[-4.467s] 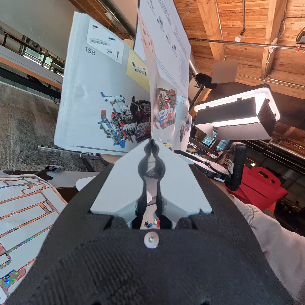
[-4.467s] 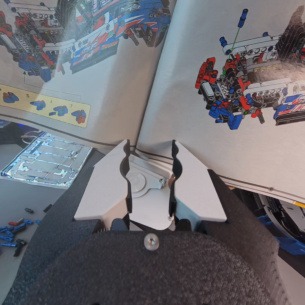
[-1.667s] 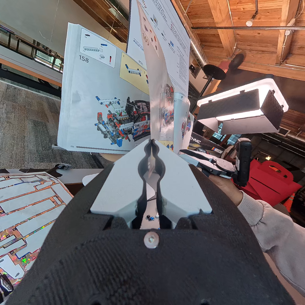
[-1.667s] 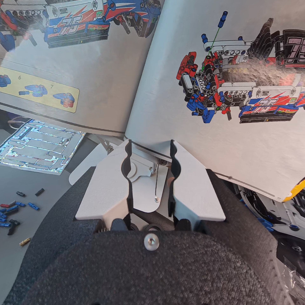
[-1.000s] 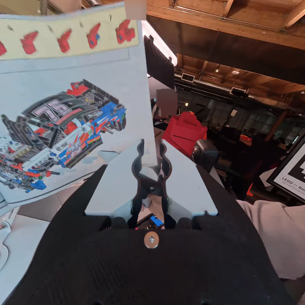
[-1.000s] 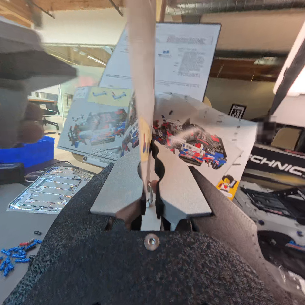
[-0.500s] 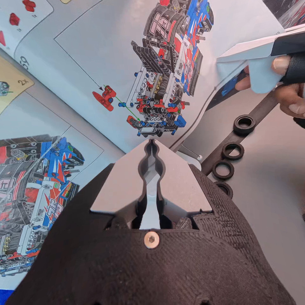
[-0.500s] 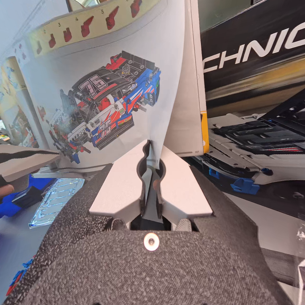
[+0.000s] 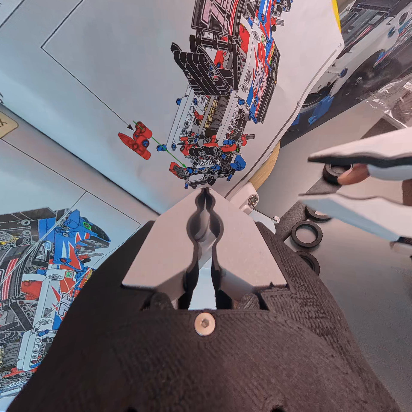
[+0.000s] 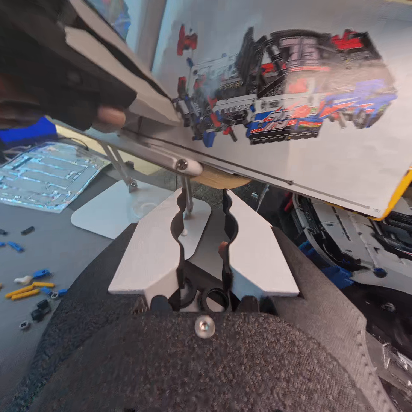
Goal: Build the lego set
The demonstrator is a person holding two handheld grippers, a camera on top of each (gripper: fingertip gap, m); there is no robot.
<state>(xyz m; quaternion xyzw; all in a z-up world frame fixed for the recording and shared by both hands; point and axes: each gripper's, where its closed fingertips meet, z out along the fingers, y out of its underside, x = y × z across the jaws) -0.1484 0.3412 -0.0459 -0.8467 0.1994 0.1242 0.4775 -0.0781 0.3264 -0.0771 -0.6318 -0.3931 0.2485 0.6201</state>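
Crowding both grippers, instruction booklet (image 9: pixel 111 89) (propped open) fronts black tyres (image 9: pixel 307 233).

Each tool has two pale grey, wedge-shaped fingers with wavy black pads on the inner edges, set in a rough black printed housing with one silver hex screw below the finger roots. This holds for the left tool (image 9: pixel 205 189) and the right tool (image 10: pixel 203 192). No sleeve shows clearly.
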